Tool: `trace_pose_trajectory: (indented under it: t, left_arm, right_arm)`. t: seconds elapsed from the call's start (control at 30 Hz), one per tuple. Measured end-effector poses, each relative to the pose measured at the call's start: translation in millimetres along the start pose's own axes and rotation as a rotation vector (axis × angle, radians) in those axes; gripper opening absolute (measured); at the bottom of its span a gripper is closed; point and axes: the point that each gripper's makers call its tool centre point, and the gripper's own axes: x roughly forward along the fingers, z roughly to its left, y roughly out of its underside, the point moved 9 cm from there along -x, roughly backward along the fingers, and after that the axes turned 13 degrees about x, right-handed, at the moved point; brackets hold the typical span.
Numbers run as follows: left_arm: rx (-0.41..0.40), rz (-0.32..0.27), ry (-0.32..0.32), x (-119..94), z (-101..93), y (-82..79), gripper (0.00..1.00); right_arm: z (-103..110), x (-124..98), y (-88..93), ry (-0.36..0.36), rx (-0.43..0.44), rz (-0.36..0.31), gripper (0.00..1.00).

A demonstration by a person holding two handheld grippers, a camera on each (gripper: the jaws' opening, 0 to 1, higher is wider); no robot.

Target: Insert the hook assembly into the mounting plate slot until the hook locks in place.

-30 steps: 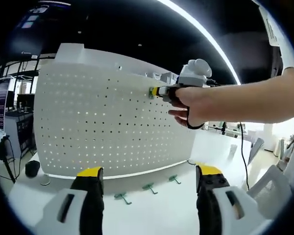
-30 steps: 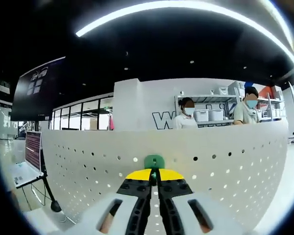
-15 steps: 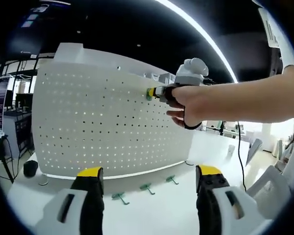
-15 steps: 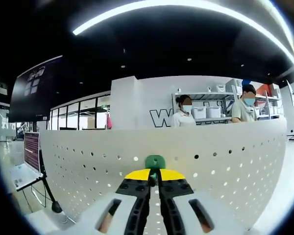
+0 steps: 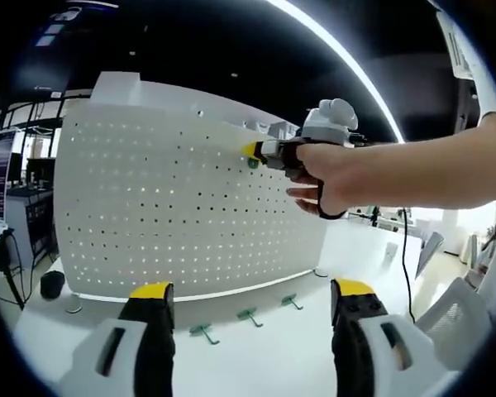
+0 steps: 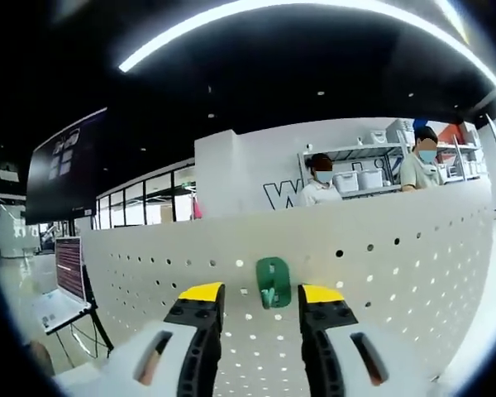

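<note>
A wide white pegboard [image 5: 182,207] is seen standing upright on the white table [image 5: 256,356], its rows of small holes running across the whole face; this is judged to be the mounting plate. Open table is left in front of its lower edge, where three spare green hooks [image 5: 248,315] lie in a loose row between the board and the left claw [image 5: 252,291]. The left claw is held low and well back from the board, its jaws apart and nothing between them. The right claw [image 6: 260,294] is held by a hand [image 5: 335,169] close up against the board near its upper edge. Its jaws are spread apart, and the green hook [image 6: 273,281] is seen between the yellow tips, seated against the board face, its long axis upright. Whether the jaws touch it cannot be told. The hook lies straight ahead of the right claw, the nearer by far. Whether it has locked cannot be told; a straight pull back looks unobstructed
</note>
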Motion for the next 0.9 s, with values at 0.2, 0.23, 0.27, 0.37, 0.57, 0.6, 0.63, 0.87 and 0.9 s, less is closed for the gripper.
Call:
trace_pose_trajectory:
  t: [0.2, 0.23, 0.27, 0.37, 0.57, 0.6, 0.63, 0.87, 0.9]
  left_arm:
    - [0.003, 0.004, 0.004, 0.4, -1.1, 0.5, 0.8]
    - [0.003, 0.003, 0.005, 0.5, -1.1, 0.5, 0.8]
    - [0.002, 0.002, 0.005, 0.5, -1.0, 0.4, 0.8]
    - [0.0, 0.0, 0.004, 0.5, -0.6, 0.2, 0.81]
    - [-0.005, -0.004, 0.002, 0.3, -0.4, -0.2, 0.81]
    - [-0.006, -0.003, 0.003, 0.3, -0.5, -0.2, 0.81]
    - [-0.004, -0.002, 0.004, 0.4, -0.6, -0.1, 0.81]
    - [-0.004, -0.003, 0.0, 0.9, 0.4, -0.3, 0.81]
    - [-0.001, -0.003, -0.003, 0.7, 0.9, -0.4, 0.81]
  right_arm:
    - [1.3, -3.1, 1.7, -0.011, -0.013, 0.03, 0.57]
    - [1.3, -3.9, 1.9, -0.01, -0.014, 0.032, 0.6]
    - [0.8, -4.5, 2.2, -0.012, -0.023, 0.032, 0.62]
    - [-0.9, -5.8, 3.3, -0.017, -0.026, 0.041, 0.67]
    - [-2.9, -7.5, 3.3, -0.026, -0.026, 0.049, 0.7]
    - [-3.4, -7.5, 3.0, -0.028, -0.025, 0.049, 0.7]
    - [-3.7, -8.2, 2.8, -0.028, -0.025, 0.054, 0.7]
    - [-9.7, -16.6, 2.3, -0.128, 0.029, 0.046, 0.65]
    - [-10.9, -18.4, 1.0, -0.145, 0.054, 0.035, 0.65]
